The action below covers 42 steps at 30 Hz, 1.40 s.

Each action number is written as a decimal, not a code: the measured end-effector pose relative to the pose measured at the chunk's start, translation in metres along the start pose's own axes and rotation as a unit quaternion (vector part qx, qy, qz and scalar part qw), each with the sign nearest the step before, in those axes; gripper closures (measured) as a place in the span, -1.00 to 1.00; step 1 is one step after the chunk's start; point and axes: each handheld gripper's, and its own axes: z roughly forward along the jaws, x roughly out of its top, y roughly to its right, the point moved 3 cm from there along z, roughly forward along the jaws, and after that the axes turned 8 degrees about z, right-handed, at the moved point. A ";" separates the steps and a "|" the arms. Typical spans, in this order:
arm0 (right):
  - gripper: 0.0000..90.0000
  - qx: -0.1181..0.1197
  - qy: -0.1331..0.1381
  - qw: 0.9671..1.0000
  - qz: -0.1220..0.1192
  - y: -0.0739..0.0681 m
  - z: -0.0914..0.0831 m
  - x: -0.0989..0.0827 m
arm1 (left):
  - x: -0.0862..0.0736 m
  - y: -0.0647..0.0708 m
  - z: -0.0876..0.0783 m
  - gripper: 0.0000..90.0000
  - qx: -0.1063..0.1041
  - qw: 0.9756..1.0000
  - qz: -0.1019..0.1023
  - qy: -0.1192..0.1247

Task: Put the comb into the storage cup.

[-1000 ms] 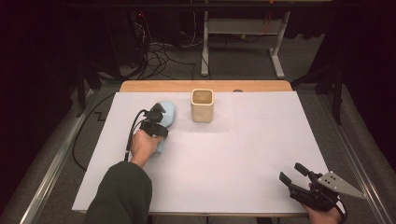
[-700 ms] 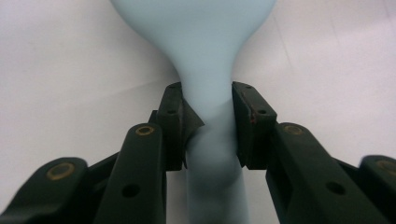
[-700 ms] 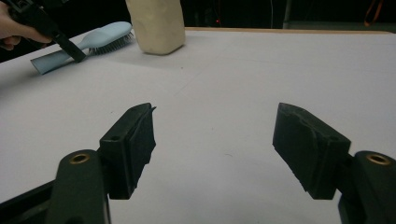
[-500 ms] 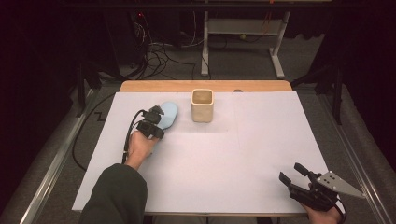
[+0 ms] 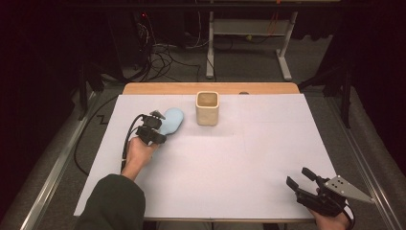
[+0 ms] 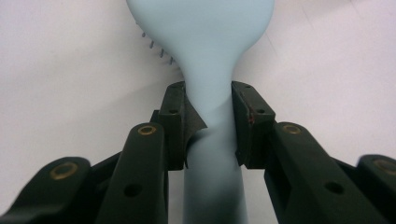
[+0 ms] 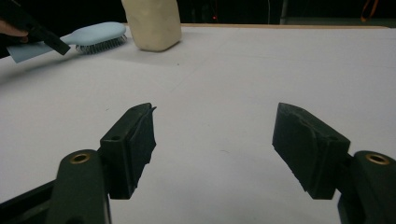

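The left gripper (image 5: 152,128) has its jaws clamped on the neck of the pale blue hairbrush (image 5: 171,120), just where handle meets head, bristles facing down toward the white table (image 5: 239,158). The brush sits toward the far left of the surface, head pointing at the cream square cup (image 5: 207,108), which stands near the middle of the far edge. By the look of it, this is the pick-up step. Down at the near right corner, the right gripper (image 5: 302,180) waits with jaws spread wide, nothing between them. Next, probably: lift, tip the brush upright, and steer it over the cup's mouth; the narrow opening calls for careful aim.
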 end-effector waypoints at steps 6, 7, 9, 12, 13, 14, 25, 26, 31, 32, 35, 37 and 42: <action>-0.32 -0.004 -0.001 1.000 -0.003 0.000 0.001 -0.001 | -0.004 0.000 -0.008 0.53 -0.015 1.000 0.003 0.025; -0.31 -0.005 -0.002 1.000 -0.003 0.000 0.001 -0.001 | -0.005 0.000 -0.011 0.53 -0.026 0.999 0.002 0.033; -0.31 -0.006 -0.002 1.000 -0.004 0.000 0.002 -0.001 | -0.006 0.000 -0.012 0.53 -0.031 0.999 0.000 0.040; -0.31 -0.007 -0.004 1.000 -0.006 0.000 0.003 -0.001 | -0.008 0.000 -0.016 0.53 -0.032 0.998 0.005 0.047; -0.31 -0.006 -0.003 1.000 -0.007 -0.001 0.002 -0.001 | -0.009 0.001 -0.018 0.53 -0.033 0.998 0.010 0.049; -0.31 -0.006 -0.003 1.000 -0.007 -0.001 0.002 -0.001 | -0.009 0.001 -0.018 0.53 -0.033 0.998 0.010 0.049; -0.31 -0.002 0.000 1.000 -0.006 0.000 0.001 0.000 | -0.015 0.013 -0.024 0.53 -0.034 0.997 0.030 0.069; -0.31 -0.002 0.000 1.000 -0.005 0.000 0.002 -0.001 | -0.015 0.013 -0.025 0.53 -0.033 0.996 0.031 0.071; -0.31 -0.001 -0.002 1.000 -0.006 -0.001 0.002 -0.001 | -0.020 0.016 -0.029 0.53 -0.036 0.995 0.037 0.080; -0.31 -0.001 -0.002 1.000 -0.005 -0.001 0.002 -0.001 | -0.021 0.016 -0.030 0.53 -0.036 0.995 0.039 0.083; -0.31 -0.002 -0.002 1.000 -0.006 -0.001 0.002 -0.001 | -0.023 0.018 -0.034 0.53 -0.039 0.994 0.042 0.091; -0.31 -0.002 -0.002 1.000 -0.007 -0.001 0.003 -0.001 | -0.025 0.020 -0.036 0.53 -0.043 0.993 0.045 0.097; -0.32 0.000 -0.001 1.000 -0.007 -0.001 0.003 -0.001 | -0.030 0.027 -0.044 0.53 -0.053 0.991 0.053 0.110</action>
